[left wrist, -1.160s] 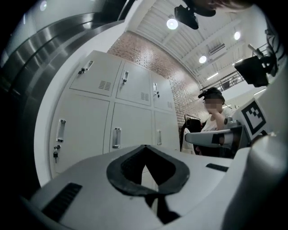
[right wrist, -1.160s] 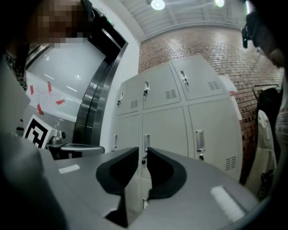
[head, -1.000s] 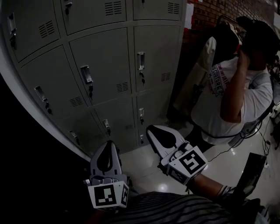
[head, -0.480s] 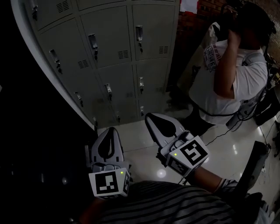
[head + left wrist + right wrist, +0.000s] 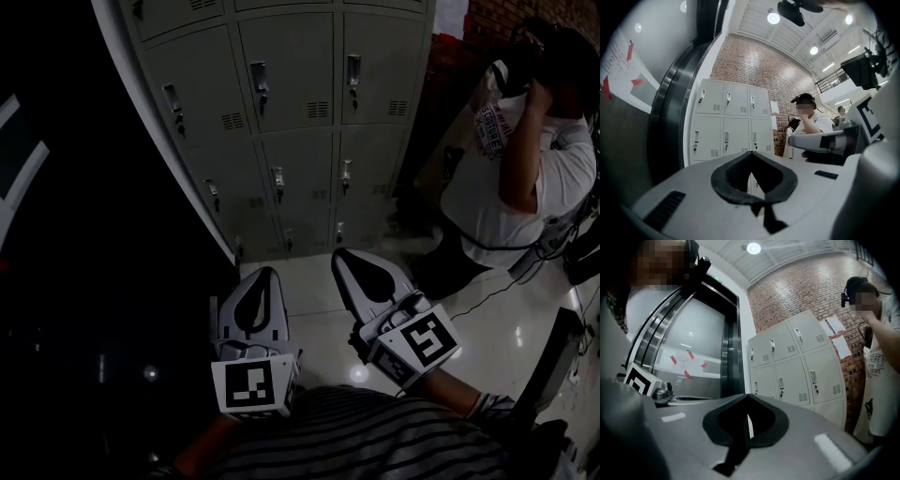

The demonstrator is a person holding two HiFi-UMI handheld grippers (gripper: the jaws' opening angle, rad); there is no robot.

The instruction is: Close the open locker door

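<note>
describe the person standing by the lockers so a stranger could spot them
Start at the bank of grey lockers by the brick wall. Just right of it stands a person in a white t-shirt, one arm raised to the head. Unlike the striped shirt at the bottom edge, theirs is white with a chest print.

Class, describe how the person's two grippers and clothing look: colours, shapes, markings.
The left gripper and right gripper have pale grey tapering shells around a dark teardrop-shaped opening. Each carries a cube with black-and-white square markers. The person wears a striped top.
</note>
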